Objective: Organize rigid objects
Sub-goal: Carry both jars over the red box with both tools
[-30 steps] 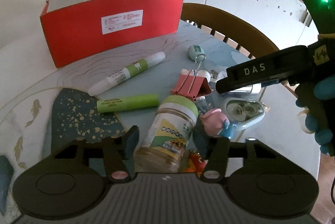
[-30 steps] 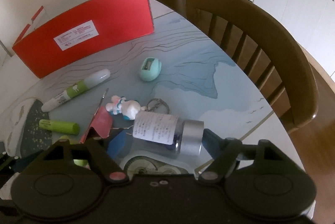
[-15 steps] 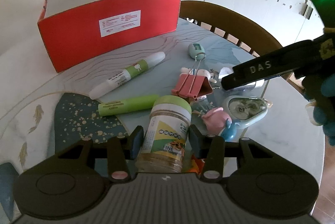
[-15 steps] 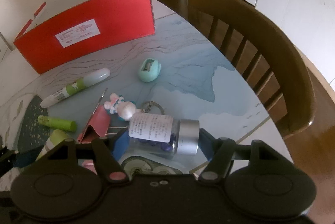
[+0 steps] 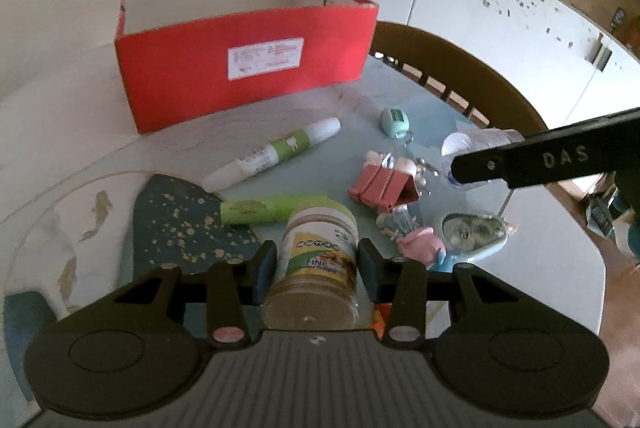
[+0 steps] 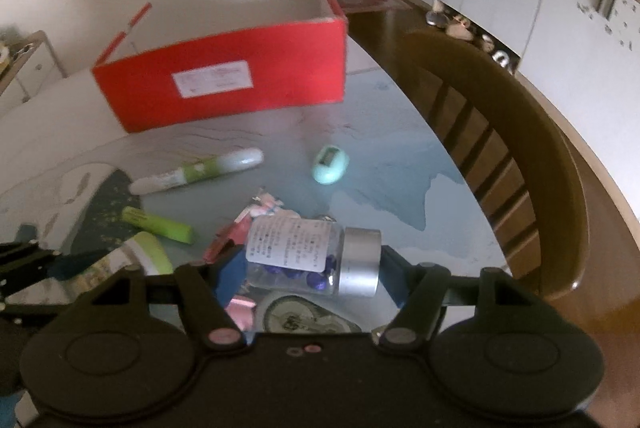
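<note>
Your left tool (image 5: 316,264) is closing on the green-lidded jar (image 5: 318,260) between its fingers. Your right tool (image 6: 310,270) grips the silver-capped bottle (image 6: 308,254) sideways; the red box (image 6: 224,84) sits ahead.

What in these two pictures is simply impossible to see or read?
- Red box: its floor is hidden by its front wall in both views.
- Box label: print too small and blurred.
- Green-lidded jar: the left claw body cuts off its base.
- Silver-capped bottle: label text too small.
- Orange thing: mostly hidden under the left claw.
</note>
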`<action>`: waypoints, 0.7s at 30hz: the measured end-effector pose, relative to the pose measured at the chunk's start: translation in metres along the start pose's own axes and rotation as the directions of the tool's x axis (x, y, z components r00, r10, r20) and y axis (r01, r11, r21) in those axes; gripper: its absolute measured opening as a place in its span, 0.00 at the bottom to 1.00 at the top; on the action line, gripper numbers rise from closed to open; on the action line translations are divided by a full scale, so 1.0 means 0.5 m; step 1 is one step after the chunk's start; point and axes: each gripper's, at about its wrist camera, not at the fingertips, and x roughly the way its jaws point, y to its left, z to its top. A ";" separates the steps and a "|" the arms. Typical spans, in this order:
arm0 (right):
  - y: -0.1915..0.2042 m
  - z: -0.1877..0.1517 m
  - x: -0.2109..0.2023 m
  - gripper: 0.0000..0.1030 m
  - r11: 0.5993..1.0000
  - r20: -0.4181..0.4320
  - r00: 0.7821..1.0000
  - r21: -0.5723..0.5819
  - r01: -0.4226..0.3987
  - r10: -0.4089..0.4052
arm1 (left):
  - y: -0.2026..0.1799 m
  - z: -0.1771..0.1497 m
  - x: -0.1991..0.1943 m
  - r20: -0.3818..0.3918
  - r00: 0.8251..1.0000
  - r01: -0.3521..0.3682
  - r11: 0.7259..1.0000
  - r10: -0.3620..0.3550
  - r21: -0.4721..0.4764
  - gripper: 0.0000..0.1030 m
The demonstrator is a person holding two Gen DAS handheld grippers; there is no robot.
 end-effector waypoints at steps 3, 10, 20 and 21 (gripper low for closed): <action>0.008 0.010 -0.020 0.68 0.999 0.012 1.000 -0.035 -0.019 0.020 | 0.006 0.014 -0.019 0.022 1.000 0.000 1.000 0.000 -0.014 0.41; 0.024 0.036 -0.057 0.68 0.993 0.034 0.997 -0.098 -0.063 0.066 | 0.023 0.058 -0.059 0.056 0.998 -0.005 0.998 0.009 -0.068 0.41; 0.045 0.105 -0.095 0.68 0.974 0.075 0.990 -0.202 -0.105 0.123 | 0.062 0.153 -0.101 0.116 0.991 -0.050 0.994 0.061 -0.100 0.41; 0.045 0.115 -0.096 0.68 0.972 0.080 0.989 -0.209 -0.108 0.127 | 0.066 0.162 -0.102 0.122 0.990 -0.055 0.993 0.067 -0.101 0.41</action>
